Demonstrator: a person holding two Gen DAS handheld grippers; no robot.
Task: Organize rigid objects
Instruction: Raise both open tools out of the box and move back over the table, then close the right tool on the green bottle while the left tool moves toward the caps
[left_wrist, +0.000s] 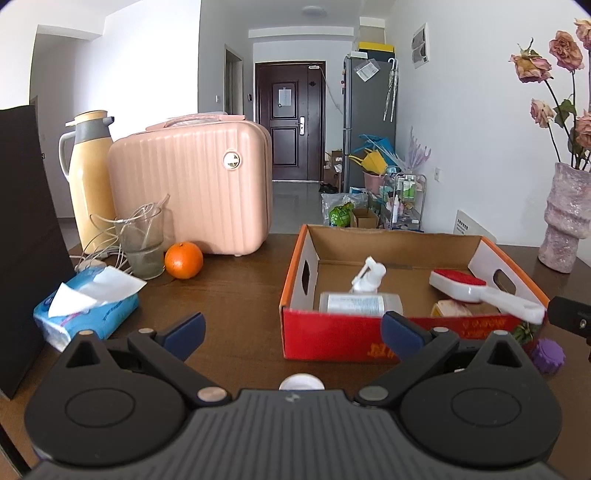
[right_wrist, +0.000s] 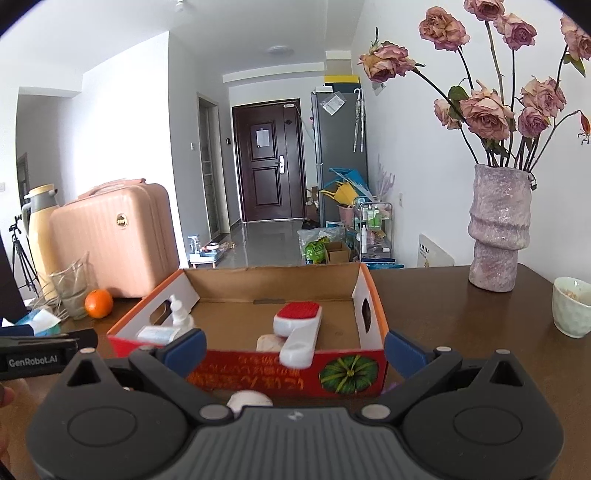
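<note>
Both the left gripper (left_wrist: 293, 330) and right gripper (right_wrist: 294, 347) hang released and empty. A white round object (left_wrist: 301, 382), bottom centre before the cardboard box (left_wrist: 332, 338), lies just below both, slightly left of the right one.

A lived-in home – a dark entry door (right_wrist: 269, 158) ends a tiled hallway past a grey fridge (right_wrist: 340, 147), while the wooden table (right_wrist: 461, 332) holds a vase of dried roses (right_wrist: 498, 229), a thermos (left_wrist: 90, 177) and a pink suitcase (left_wrist: 192, 188)
</note>
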